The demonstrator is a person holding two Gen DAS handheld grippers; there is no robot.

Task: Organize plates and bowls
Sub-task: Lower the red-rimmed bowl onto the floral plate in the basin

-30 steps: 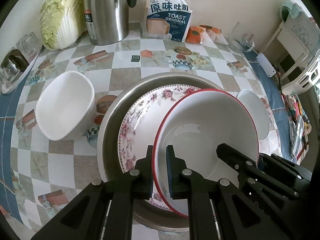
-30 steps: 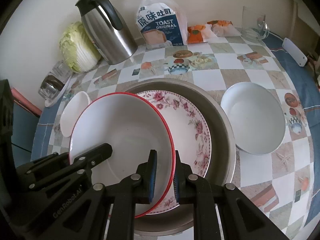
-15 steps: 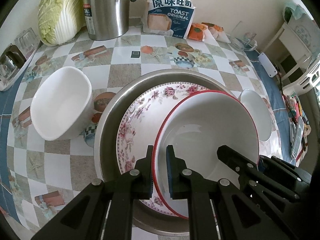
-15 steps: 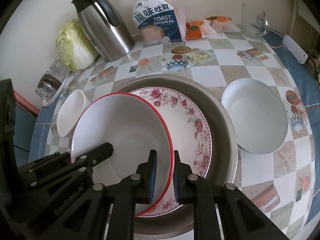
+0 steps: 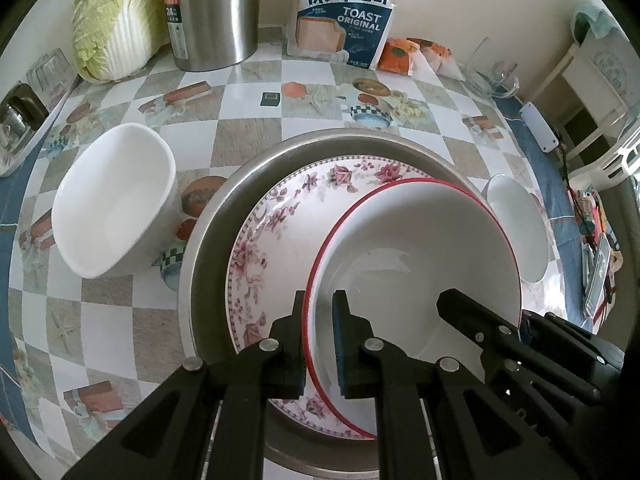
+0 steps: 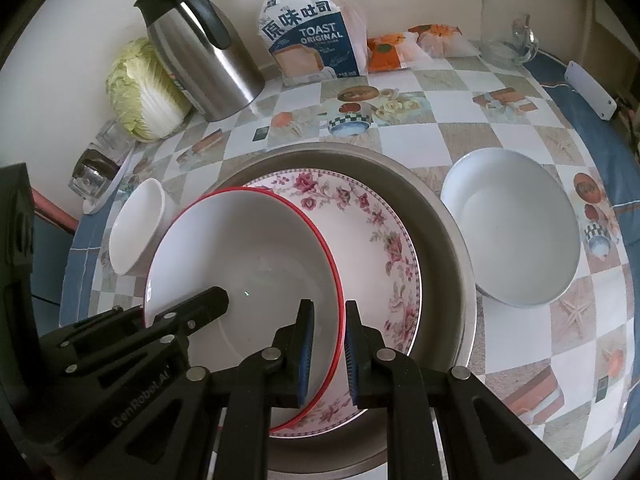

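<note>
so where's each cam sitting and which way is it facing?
Left wrist: on the left gripper, looking steeply down; jaws clamp the red-rimmed bowl; right gripper at lower right.
Right wrist: on the right gripper, same tilt, clamping the opposite rim; left gripper at lower left.
Shared: bowl, floral plate, metal basin.
</note>
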